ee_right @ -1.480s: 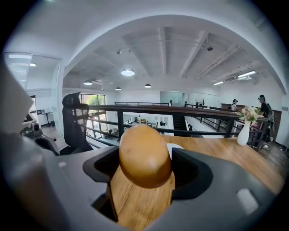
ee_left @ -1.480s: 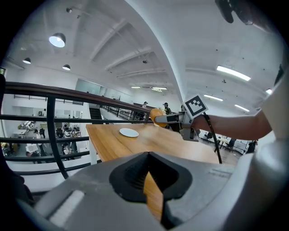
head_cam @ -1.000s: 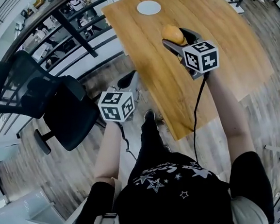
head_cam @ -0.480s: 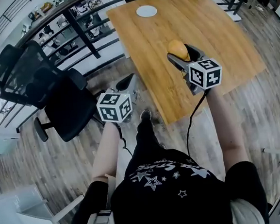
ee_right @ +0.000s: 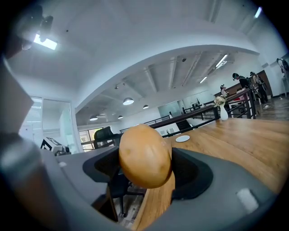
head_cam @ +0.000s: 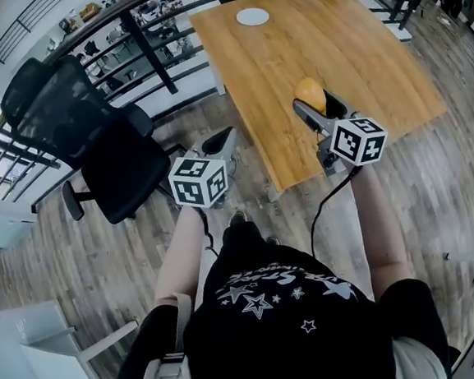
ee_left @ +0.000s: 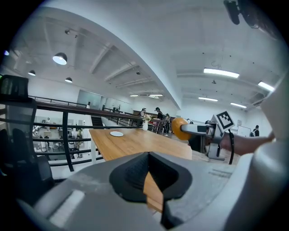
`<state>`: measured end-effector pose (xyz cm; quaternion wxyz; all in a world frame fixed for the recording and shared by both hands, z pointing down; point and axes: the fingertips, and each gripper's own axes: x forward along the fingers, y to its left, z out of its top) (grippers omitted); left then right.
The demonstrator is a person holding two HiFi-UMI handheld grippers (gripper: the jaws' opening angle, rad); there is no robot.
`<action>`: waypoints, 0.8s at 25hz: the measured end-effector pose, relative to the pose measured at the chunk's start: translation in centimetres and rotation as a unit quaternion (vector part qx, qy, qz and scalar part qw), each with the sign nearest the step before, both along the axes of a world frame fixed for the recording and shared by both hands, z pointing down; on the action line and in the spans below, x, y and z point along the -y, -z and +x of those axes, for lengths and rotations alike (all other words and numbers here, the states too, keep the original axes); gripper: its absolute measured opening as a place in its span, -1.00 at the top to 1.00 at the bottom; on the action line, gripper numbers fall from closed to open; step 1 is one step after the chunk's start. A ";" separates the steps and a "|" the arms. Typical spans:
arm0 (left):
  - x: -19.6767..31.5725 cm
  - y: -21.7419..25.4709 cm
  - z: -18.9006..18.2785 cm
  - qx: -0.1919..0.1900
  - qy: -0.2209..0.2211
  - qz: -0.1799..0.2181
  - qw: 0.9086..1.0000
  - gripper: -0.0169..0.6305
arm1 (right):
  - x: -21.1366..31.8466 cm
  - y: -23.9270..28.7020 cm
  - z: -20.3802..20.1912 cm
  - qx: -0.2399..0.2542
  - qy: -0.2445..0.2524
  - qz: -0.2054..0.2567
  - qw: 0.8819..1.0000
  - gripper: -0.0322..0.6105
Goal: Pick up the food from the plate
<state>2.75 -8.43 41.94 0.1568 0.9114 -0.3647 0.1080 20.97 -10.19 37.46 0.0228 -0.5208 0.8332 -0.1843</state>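
Rounded orange-brown food [ee_right: 144, 155] is being pinched by the right gripper [head_cam: 313, 102] above the wooden table [head_cam: 282, 139] near its edge; the left gripper [head_cam: 224, 140] is being held closed over open floor [head_cam: 103, 262].

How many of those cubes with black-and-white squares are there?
2. One cube rides on the left gripper, over the floor by the chair; the other rides on the right gripper, which holds the food over the table. None looks hidden.
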 end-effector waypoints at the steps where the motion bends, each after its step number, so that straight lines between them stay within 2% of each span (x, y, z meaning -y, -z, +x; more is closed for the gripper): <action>1: -0.3 0.1 -0.2 0.000 -0.001 0.001 1.000 0.94 | -0.4 0.2 -0.2 0.007 -0.001 0.000 1.000 -0.23; 8: -1.9 -0.4 -0.8 -0.012 -0.003 -0.010 1.000 0.94 | -2.9 -0.5 -0.2 0.030 -0.023 -0.011 0.999 -0.23; 13: -3.3 -0.5 -2.6 -0.011 -0.009 -0.011 1.000 0.94 | -4.4 -1.0 -1.8 0.036 -0.028 -0.014 0.999 -0.23; 20: -6.3 -0.4 -5.4 -0.015 -0.020 -0.021 0.999 0.94 | -7.8 -0.9 -3.8 0.032 -0.061 -0.027 0.997 -0.24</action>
